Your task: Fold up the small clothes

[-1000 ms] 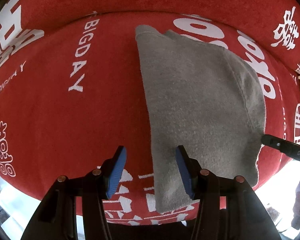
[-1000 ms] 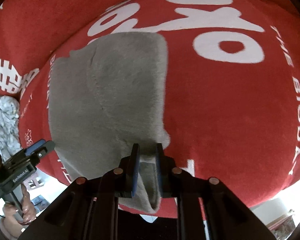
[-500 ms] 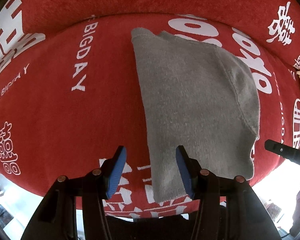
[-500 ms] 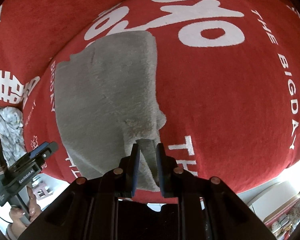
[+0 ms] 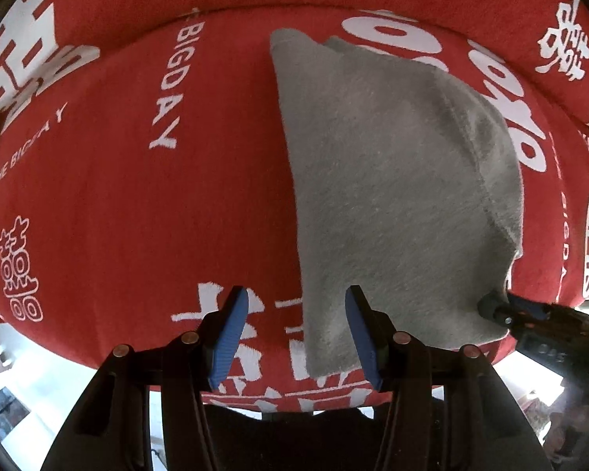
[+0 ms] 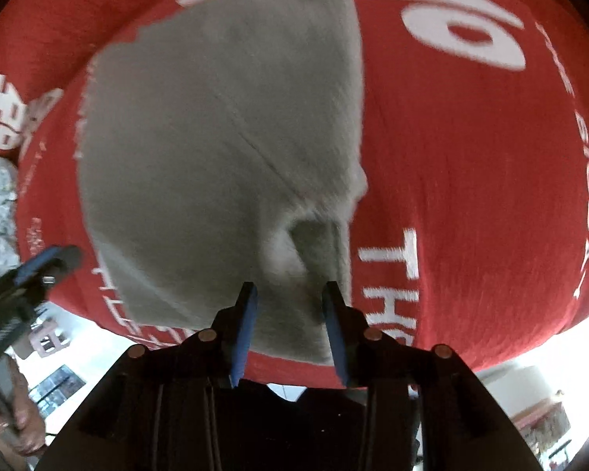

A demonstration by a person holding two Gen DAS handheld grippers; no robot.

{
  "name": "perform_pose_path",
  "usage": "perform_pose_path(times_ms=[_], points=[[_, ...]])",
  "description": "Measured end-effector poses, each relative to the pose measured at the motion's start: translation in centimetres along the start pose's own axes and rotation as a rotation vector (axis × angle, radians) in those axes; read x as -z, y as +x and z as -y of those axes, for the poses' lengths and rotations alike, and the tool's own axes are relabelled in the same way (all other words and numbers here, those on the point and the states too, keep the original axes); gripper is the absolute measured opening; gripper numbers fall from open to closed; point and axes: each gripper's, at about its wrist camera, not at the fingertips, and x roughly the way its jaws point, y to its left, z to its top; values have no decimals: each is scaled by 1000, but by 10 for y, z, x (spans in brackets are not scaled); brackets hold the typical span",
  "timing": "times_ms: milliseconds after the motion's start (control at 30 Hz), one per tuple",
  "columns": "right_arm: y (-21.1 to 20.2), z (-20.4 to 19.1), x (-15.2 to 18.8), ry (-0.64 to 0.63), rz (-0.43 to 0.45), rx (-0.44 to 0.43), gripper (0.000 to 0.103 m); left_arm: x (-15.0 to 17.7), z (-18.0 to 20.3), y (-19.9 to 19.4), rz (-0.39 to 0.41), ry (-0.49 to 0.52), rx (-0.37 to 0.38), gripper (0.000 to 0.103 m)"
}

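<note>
Blur smears grey garment (image 6: 224, 149) between right gripper's (image 6: 288, 329) opening jaws.

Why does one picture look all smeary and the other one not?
The right wrist view is motion-blurred: the grey garment and the red blanket's lettering streak. The left wrist view is sharp, fuzzy fabric fibres showing. Both bulge from the fisheye, with overexposed white glare along the bottom.
</note>
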Motion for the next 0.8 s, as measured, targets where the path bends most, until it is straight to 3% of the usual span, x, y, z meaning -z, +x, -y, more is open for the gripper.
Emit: perform_pose_path(times_ms=[100, 200, 267, 300, 367, 633, 700, 800], points=[[8, 13, 7, 16, -22, 46, 38, 4, -4, 2, -7, -9, -18, 53], [-1, 26, 14, 60, -16, 29, 41, 7, -8, 2, -8, -15, -23, 53], [-12, 31, 17, 78, 3, -3, 44, 8, -10, 1, -4, -19, -24, 67], [-20, 31, 17, 76, 19, -8, 51, 8, -10, 0, 3, -20, -25, 76], [-35, 29, 16, 65, 57, -1, 60, 9, -10, -4, 24, -14, -29, 76], [-60, 7, -3, 24, 120, -19, 69, 5, -4, -8, 20, 7, -31, 76], [-59, -4, -6, 24, 123, -17, 78, 6, -1, -9, 19, 14, -35, 76], [-61, -13, -8, 16, 148, -1, 81, 5, 0, -9, 19, 11, -35, 76]])
